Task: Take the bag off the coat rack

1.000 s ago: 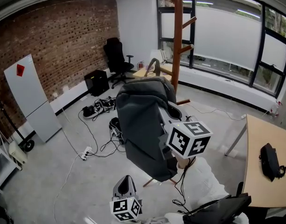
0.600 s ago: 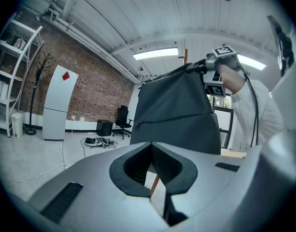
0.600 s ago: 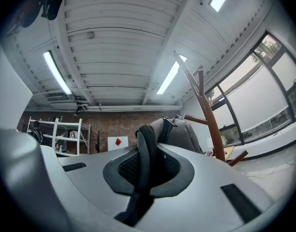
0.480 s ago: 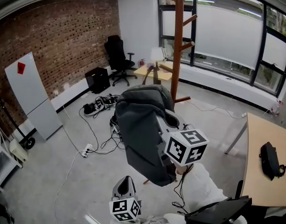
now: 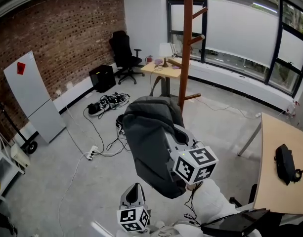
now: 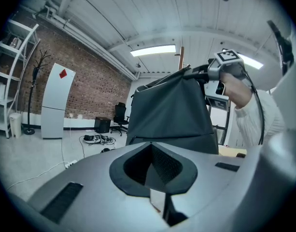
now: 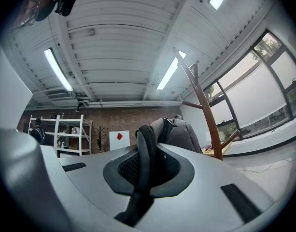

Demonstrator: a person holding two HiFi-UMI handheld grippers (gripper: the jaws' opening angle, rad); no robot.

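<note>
While the right gripper (image 5: 181,141) carries the load, its fingers are clamped on the bag's black strap (image 7: 147,153), which runs up through the gap btwn them and loops over toward the bag body. The bag (image 5: 153,142), a dark grey backpack, hangs directly below and in front of those fingers, clear of the floor. No part of it touches the coat rack (image 5: 186,43): the wooden post and its pegs stand beyond the fingers, apart from the bag, and the pegs in view are bare.

Left gripper (image 5: 135,191): held low, on the near side of the bag and below it. Fingers together, nothing btwn them. In the left gripper view the bag (image 6: 169,112) fills the space ahead of and above these fingers, no contact.

Step in hand (judgement): lift-off is done; the bag is free of the rack and is in transport on one grip only.

Next move, reqs (judgement):
- Keep the right fingers closed on the strap. The strap is narrow and the bag body is bulky, so expect swing.
- Move the load away from the post w/o letting it brush the lower pegs beyond the fingers.
- Left fingers are free to open and steady the bag from beneath if it sways.
- Set-down option: the table (image 5: 280,181), out to the right of the right fingers; a small black pouch (image 5: 285,164) already lies on it, so place beside it
</note>
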